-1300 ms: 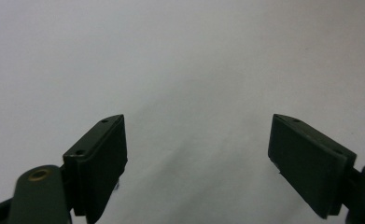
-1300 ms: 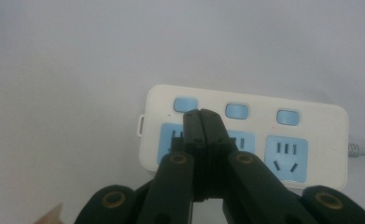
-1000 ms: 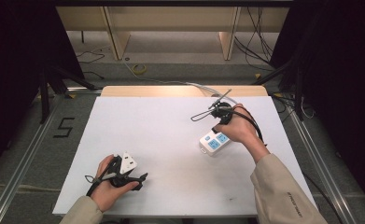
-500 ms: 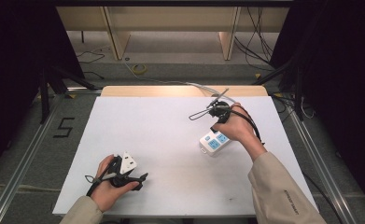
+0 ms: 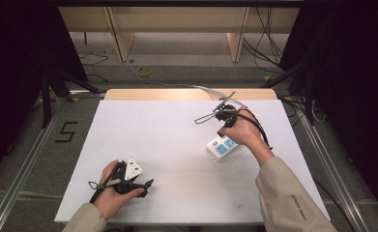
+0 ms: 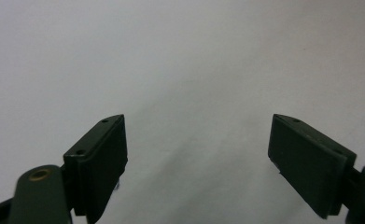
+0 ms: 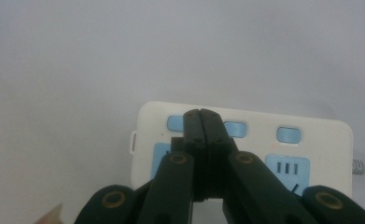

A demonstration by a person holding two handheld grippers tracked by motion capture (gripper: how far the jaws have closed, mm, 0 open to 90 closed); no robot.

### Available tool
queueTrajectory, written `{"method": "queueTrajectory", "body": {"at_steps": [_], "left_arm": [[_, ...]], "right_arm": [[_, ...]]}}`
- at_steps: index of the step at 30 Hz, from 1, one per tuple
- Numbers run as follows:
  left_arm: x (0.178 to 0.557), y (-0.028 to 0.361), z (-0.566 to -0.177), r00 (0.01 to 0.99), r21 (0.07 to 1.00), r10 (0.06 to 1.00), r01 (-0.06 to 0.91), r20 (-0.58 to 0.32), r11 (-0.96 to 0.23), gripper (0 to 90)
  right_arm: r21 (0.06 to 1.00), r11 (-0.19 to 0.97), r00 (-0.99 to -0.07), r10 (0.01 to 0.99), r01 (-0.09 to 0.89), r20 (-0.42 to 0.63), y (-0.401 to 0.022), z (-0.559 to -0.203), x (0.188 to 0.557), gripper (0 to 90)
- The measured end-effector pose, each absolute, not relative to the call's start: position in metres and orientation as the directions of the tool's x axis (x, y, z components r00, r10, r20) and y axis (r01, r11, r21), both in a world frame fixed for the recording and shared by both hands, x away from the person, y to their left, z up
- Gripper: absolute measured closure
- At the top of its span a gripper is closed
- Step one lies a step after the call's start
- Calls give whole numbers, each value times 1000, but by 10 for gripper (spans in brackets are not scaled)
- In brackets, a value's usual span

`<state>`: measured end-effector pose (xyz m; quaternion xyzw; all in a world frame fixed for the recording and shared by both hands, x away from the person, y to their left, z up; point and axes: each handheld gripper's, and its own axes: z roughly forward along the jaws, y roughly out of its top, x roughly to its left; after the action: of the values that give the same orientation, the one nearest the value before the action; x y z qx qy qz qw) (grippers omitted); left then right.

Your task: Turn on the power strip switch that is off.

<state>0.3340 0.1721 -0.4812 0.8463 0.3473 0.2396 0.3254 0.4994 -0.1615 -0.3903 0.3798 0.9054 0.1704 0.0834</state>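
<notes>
A white power strip (image 5: 220, 147) with blue sockets and blue buttons lies on the white table (image 5: 167, 130), right of the middle. My right gripper (image 5: 224, 126) hangs over its far end, held from above by a hand. In the right gripper view, the right gripper (image 7: 202, 114) is shut, its tips over the row of blue buttons on the power strip (image 7: 311, 144), with nothing held between them. My left gripper (image 5: 145, 183) rests near the table's front left corner, a pale three-cornered plate (image 5: 131, 168) on top. The left gripper (image 6: 196, 126) stands open over bare table.
A white cable (image 5: 203, 89) runs from the table's back edge toward the power strip. A wooden strip (image 5: 186, 94) borders the far side of the table. Metal rails (image 5: 27, 159) flank the table on the floor, and cables lie on the floor behind.
</notes>
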Motion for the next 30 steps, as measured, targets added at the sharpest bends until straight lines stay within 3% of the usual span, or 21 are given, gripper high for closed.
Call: {"method": "queueTrajectory", "body": {"at_steps": [30], "left_arm": [[334,172,-481,642,722,746,431,177,-542,196]], "right_arm": [[351,658,-696,718,667,-23,-155,-400,506,900]]}}
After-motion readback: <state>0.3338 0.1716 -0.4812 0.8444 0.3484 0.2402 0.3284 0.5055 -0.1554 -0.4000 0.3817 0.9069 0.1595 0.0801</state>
